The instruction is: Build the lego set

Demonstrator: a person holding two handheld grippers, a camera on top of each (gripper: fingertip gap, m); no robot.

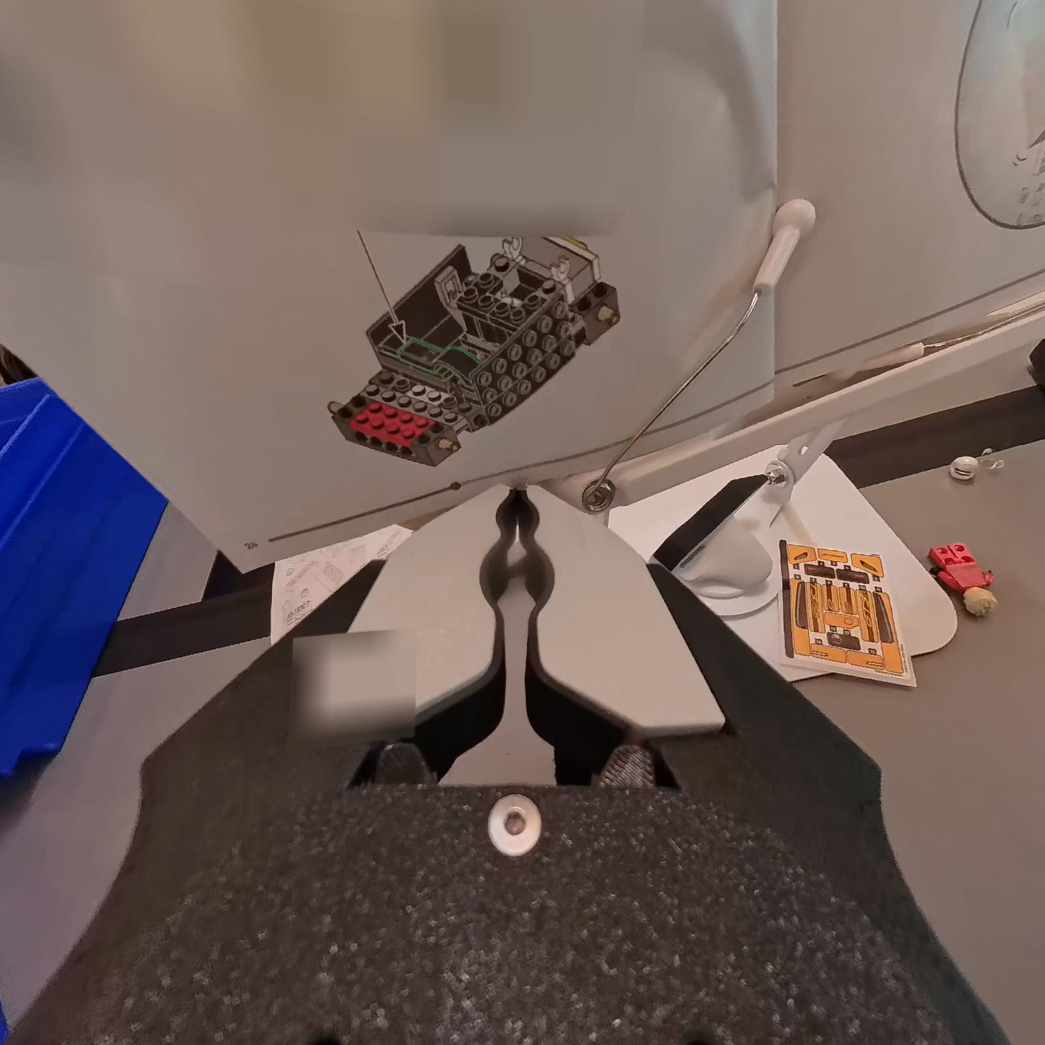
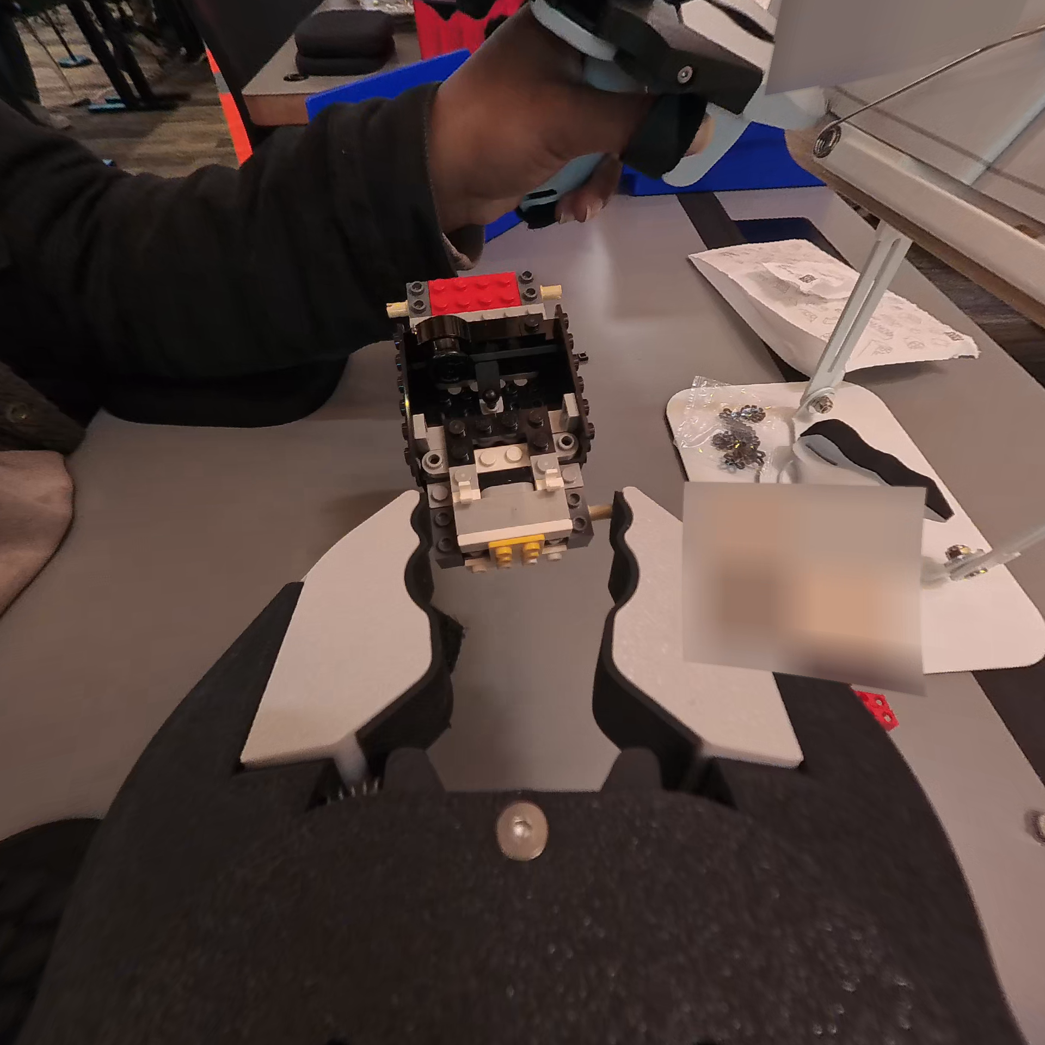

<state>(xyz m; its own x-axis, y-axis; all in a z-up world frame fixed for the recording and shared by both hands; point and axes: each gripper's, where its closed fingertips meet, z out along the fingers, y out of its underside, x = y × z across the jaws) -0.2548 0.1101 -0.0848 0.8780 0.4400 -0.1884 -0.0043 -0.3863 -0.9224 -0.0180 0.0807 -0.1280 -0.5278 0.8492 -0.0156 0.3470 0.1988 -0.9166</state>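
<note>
The part-built lego car (image 2: pixel 492 407), black and grey with a red plate at its far end and yellow bricks at its near end, stands on the grey table. My right gripper (image 2: pixel 517 509) is open, with its fingers on either side of the car's near end. The left finger is against the car's side and the right finger is near a tan axle pin. My left gripper (image 1: pixel 517 497) is shut on the bottom edge of a page of the instruction booklet (image 1: pixel 452 339), which rests on a white stand (image 1: pixel 707 430). The left gripper also shows in the right wrist view (image 2: pixel 791 113).
A sticker sheet (image 1: pixel 842 610), red minifigure parts (image 1: pixel 961 571) and a small white round piece (image 1: pixel 963 468) lie right of the stand. A blue bin (image 1: pixel 56 537) is at the left. A bag of small dark parts (image 2: pixel 735 435), a torn paper bag (image 2: pixel 820 305) and red bricks (image 2: pixel 876 707) lie right of the car. A person's sleeved arm (image 2: pixel 226 254) crosses behind it. My right fingertips sit around 25 cm from my left ones.
</note>
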